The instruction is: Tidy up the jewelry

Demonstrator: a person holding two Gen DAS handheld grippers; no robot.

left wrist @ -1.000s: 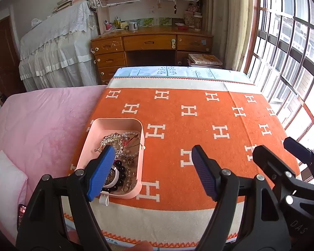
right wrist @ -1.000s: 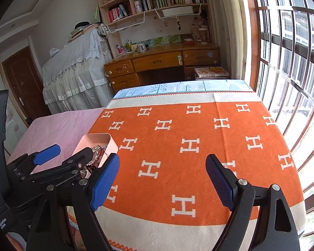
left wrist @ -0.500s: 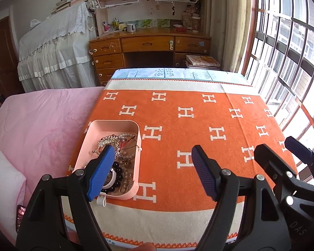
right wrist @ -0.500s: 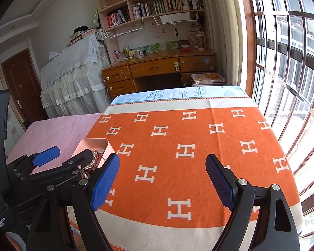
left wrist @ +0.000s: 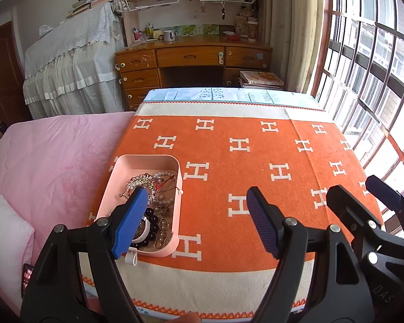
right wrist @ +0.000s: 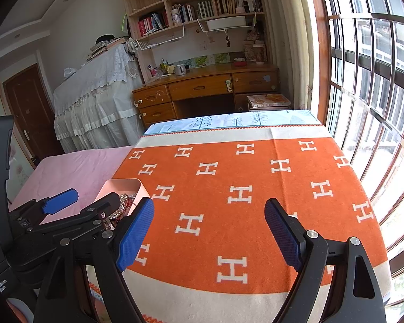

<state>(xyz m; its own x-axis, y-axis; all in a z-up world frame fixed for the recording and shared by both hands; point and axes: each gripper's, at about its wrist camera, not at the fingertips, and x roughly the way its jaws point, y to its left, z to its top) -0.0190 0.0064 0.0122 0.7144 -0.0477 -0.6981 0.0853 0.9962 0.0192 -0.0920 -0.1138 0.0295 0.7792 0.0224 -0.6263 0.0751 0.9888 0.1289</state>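
Likely light, loose and snag-prone, the jewelry [left wrist: 150, 204] lies tangled in the pink box [left wrist: 145, 158] on the orange blanket [left wrist: 256, 145], best pinched by one strand or bead; left gripper [left wrist: 196, 215] and right gripper [right wrist: 210, 231] both gape wide, empty.

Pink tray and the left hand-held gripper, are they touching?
Cannot tell. In the left wrist view the left hand-held gripper stands open, one finger overlapping the pink tray and its jewelry; neither view shows contact or a gap plainly.
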